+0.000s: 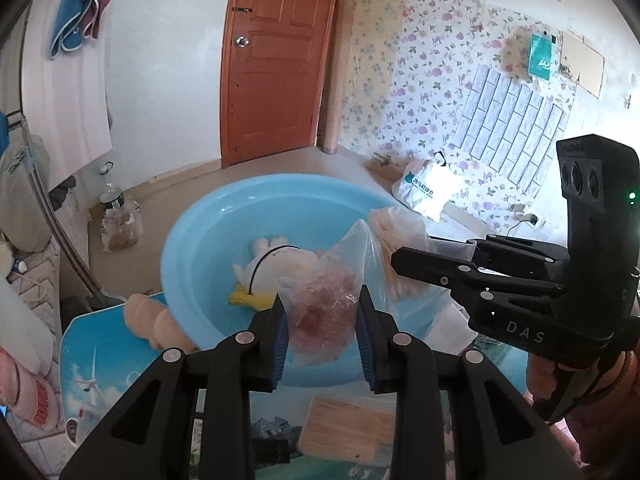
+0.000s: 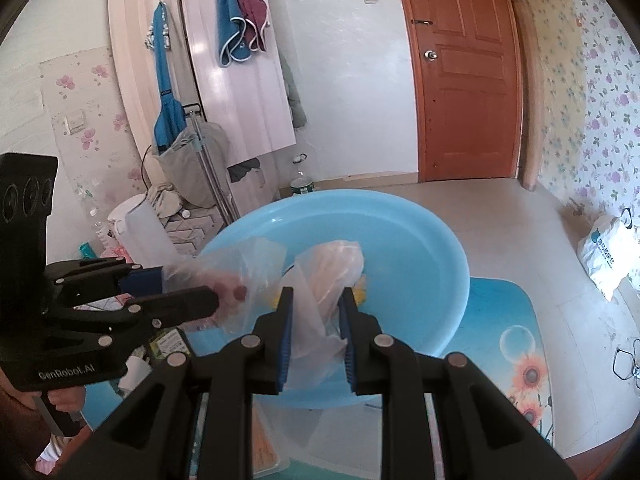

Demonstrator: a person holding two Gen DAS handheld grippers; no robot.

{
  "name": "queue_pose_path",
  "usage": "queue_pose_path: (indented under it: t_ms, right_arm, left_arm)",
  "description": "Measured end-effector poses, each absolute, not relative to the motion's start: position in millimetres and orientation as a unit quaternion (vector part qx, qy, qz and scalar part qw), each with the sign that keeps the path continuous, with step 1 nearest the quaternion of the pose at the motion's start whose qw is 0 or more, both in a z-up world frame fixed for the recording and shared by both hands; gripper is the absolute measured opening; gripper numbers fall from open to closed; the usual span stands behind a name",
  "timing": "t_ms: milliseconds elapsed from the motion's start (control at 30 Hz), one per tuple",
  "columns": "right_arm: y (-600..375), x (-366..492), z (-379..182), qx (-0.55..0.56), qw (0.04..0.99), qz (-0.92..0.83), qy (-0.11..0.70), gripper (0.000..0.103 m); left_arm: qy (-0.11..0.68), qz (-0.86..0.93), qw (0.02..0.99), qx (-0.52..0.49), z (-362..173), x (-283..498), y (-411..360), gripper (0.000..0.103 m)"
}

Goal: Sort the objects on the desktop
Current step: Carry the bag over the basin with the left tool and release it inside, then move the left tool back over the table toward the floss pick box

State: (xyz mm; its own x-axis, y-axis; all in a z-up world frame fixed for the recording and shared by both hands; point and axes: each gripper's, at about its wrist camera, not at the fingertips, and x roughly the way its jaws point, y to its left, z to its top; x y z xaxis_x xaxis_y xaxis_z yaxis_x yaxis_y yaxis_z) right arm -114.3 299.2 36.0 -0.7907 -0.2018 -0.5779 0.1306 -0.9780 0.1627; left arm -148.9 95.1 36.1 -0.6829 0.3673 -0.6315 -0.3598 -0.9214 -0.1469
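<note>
Tongs, left (image 1: 322, 336) and right (image 2: 316, 332), each clamp a clear plastic bag (image 1: 324, 300) (image 2: 320, 280) above the round light-blue plastic basin (image 1: 200, 240) holding a white plush toy (image 1: 276, 268).

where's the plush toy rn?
In the left wrist view, the plush toy lies inside the blue basin, left of centre, just behind the bag in the left gripper.

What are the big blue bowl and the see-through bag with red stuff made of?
The blue basin looks like smooth, glossy plastic: light glints off its curved wall. The clear bag in the left gripper looks like thin, crinkly plastic film; you see the reddish contents through it.
</note>
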Motion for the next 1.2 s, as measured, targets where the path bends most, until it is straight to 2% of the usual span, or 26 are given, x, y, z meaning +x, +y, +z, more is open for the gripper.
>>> queue_pose_path:
  t_ms: [67, 100, 200, 233, 500, 733, 1200]
  right_arm:
    - [301, -117, 31, 0.318, 0.085, -0.942, -0.060, 0.021]
    - [301, -119, 30, 0.321, 0.082, -0.941, -0.061, 0.022]
    - [305, -120, 26, 0.327, 0.077, -0.940, -0.068, 0.024]
    - [306, -119, 26, 0.327, 0.075, -0.940, -0.069, 0.025]
    - [308, -109, 25, 0.329, 0.062, -0.939, -0.078, 0.028]
    - [298, -96, 24, 0.332, 0.061, -0.939, -0.070, 0.043]
    - [292, -56, 11, 0.361, 0.048, -0.928, -0.079, 0.044]
  left_arm:
    - [-0.007, 0.916, 0.198, -0.348, 33, -152, 98, 0.030]
    - [-0.006, 0.916, 0.197, -0.349, 31, -153, 98, 0.036]
    - [-0.010, 0.917, 0.193, -0.348, 29, -153, 97, 0.066]
    - [-0.013, 0.917, 0.194, -0.348, 30, -153, 96, 0.071]
    - [-0.024, 0.917, 0.181, -0.355, 25, -145, 84, 0.076]
    - [-0.014, 0.918, 0.163, -0.360, 20, -126, 80, 0.088]
    - [0.005, 0.911, 0.156, -0.382, 0, -72, 82, 0.091]
